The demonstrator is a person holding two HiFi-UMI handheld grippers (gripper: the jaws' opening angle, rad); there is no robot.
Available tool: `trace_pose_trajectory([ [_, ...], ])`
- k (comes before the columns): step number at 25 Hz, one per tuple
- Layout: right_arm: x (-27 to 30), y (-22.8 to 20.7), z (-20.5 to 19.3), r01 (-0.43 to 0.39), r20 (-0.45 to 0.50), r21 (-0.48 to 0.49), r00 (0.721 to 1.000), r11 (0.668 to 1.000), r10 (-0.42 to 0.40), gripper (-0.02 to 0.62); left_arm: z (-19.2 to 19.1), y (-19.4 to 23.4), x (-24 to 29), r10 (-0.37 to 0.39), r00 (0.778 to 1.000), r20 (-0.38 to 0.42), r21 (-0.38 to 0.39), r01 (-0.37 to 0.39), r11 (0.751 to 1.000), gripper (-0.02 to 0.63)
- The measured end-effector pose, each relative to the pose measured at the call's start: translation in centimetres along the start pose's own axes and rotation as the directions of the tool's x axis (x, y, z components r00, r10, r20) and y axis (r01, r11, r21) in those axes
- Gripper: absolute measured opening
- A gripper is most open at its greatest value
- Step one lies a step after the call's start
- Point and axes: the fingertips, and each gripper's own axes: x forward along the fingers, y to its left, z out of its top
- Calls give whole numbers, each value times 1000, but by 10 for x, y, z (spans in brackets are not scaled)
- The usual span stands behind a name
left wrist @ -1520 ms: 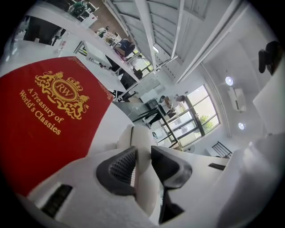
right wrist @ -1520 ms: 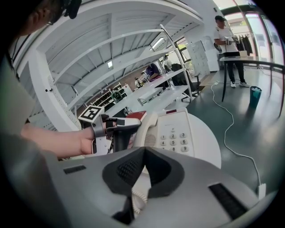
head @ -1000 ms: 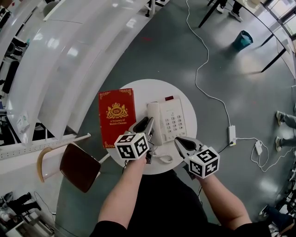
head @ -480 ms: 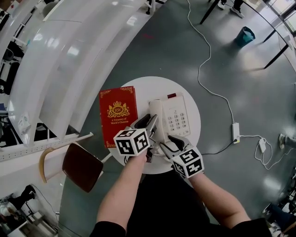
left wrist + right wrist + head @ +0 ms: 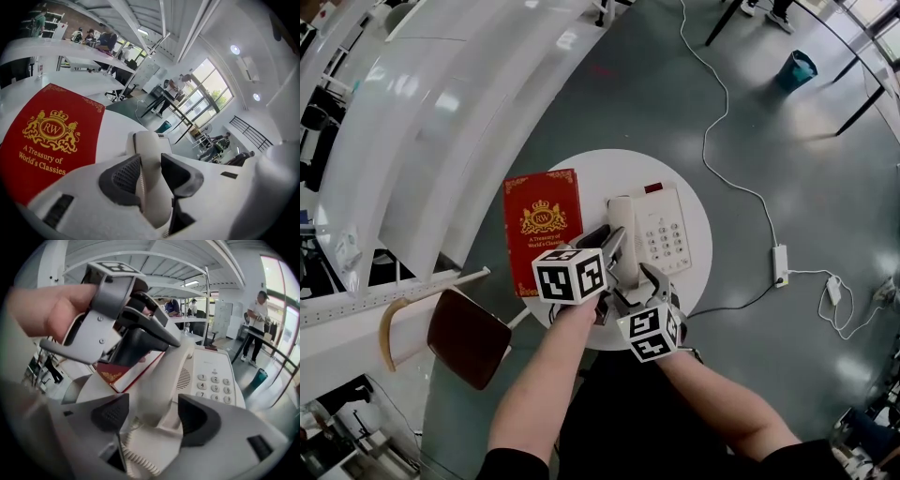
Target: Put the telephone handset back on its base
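left gripper [image 5: 151,174] jaws: pinching handset [image 5: 149,145], both pads on it
right gripper [image 5: 154,416] jaws: spread wide, just been opening; handset's cord end between the pads, not gripped
base [image 5: 215,376]: just beyond right jaws, handset along its left side
book [image 5: 51,136]: left of left jaws, on table [image 5: 609,169]

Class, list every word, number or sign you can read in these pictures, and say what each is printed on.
"RW": gold crest on the red hardcover book.
"A Treasury of World's Classics": same cover, gold lettering.
"1", "2", "7": keys of the white plastic telephone base; other keys and its small print are too blurred.
Code patterns, no letters: black-and-white marker cubes.
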Motion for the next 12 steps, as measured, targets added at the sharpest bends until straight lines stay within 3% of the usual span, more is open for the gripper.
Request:
trace_pose_trajectory([
  [3, 0, -9, -6, 80, -7, -58, 997, 995, -80, 324, -1, -2, 1, -14, 999, -32, 41, 15, 999, 147],
  [6, -5, -11, -8, 103, -1, -79, 995, 991, -104, 288, -2, -4, 1, -28, 998, -55, 85, 32, 996, 147],
  [12, -17, -33, -22, 114, -18, -4, 993, 993, -114, 224, -9, -11, 1, -45, 993, -110, 192, 65, 979, 141],
])
